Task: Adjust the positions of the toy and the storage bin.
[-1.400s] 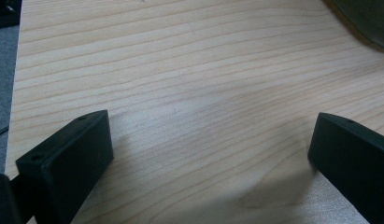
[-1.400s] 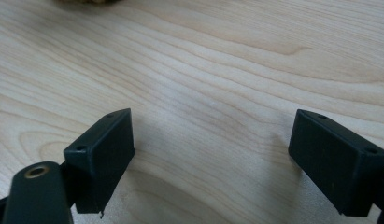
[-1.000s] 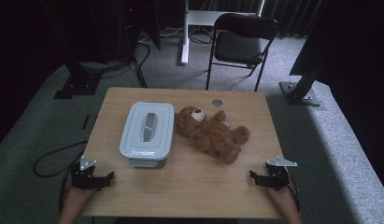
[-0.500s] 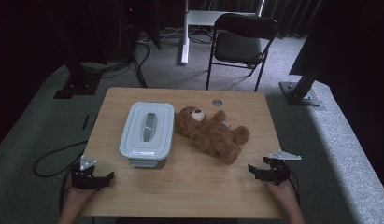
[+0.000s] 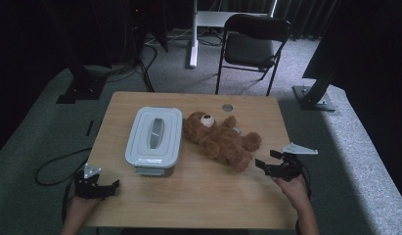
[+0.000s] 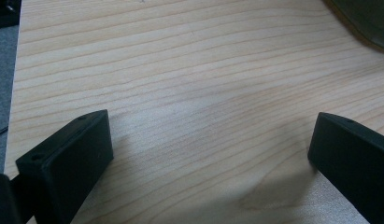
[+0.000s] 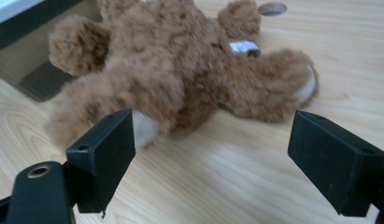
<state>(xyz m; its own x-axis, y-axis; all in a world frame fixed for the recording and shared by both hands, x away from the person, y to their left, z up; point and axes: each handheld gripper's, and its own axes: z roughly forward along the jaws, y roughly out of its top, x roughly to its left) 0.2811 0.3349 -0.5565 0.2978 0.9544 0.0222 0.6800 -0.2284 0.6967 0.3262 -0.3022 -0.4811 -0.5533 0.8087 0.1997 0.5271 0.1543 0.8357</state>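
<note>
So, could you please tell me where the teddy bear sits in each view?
High view: teddy bear lies mid-table, right of the lidded box.
Left gripper view: bare table between the jaws, no bear.
Right gripper view: bear across the upper half, beyond the open jaws.
Shared landmark: the table's round hole.

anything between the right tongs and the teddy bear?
Nothing. In the right gripper view, bare wood table runs from the open right tongs to the teddy bear; the high view agrees.
</note>
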